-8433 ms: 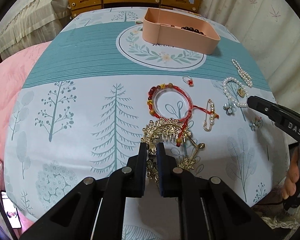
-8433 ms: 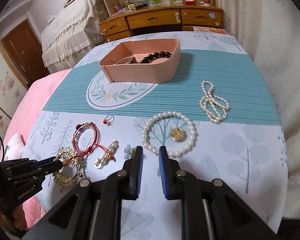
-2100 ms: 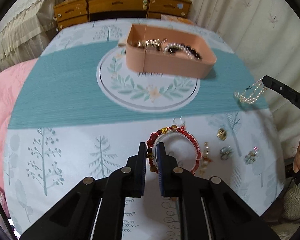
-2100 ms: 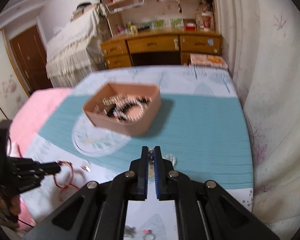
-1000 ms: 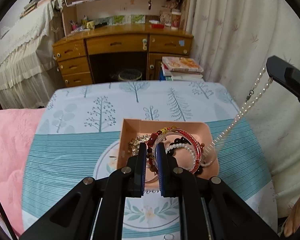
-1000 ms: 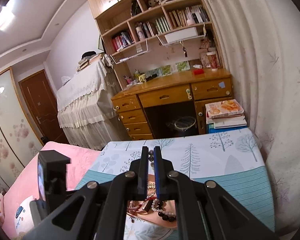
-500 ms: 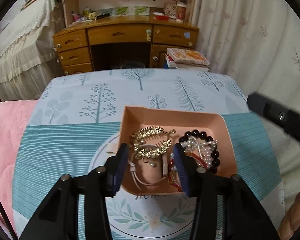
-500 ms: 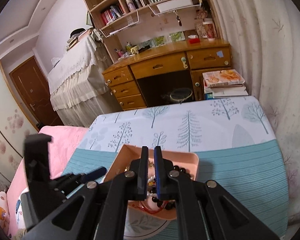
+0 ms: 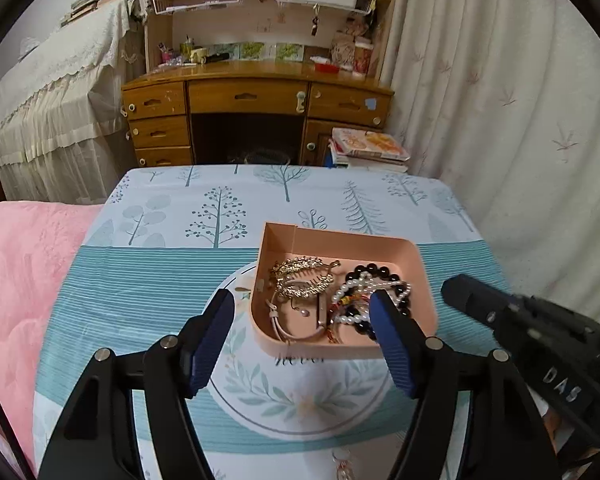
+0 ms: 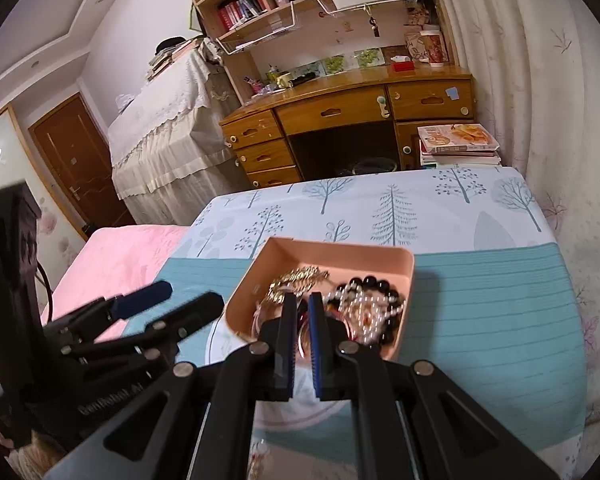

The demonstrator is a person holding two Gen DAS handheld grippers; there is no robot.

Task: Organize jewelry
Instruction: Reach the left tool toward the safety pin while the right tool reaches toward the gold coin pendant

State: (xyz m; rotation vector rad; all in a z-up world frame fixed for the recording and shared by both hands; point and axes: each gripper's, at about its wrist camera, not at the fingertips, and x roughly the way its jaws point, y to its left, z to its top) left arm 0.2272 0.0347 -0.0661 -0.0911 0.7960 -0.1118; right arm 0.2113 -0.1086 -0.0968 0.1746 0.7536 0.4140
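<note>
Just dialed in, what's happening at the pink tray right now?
A person is sorting jewelry into the pink tray. The left gripper hangs over it with jaws opening, nothing between them. The gold hair comb, black bead bracelet and pearl strand lie inside. The right gripper is shut above the tray.

Pink tray (image 9: 420, 276) sits mid-table, walls all round, open on top, so entry from above only. Inside it's crowded: gold hair comb (image 9: 300, 280) on the left, dark bead bracelet (image 9: 374, 272) and pearl strand (image 9: 364, 296) on the right, little bare floor. Left gripper (image 9: 302, 338) is opening astride the near wall w/ nothing between the fingers. Right gripper (image 10: 300, 330) hangs over the tray's near edge, poss. blocking that side. Tablecloth (image 9: 148, 280) left of the tray lies free; the teal band to the right too.
</note>
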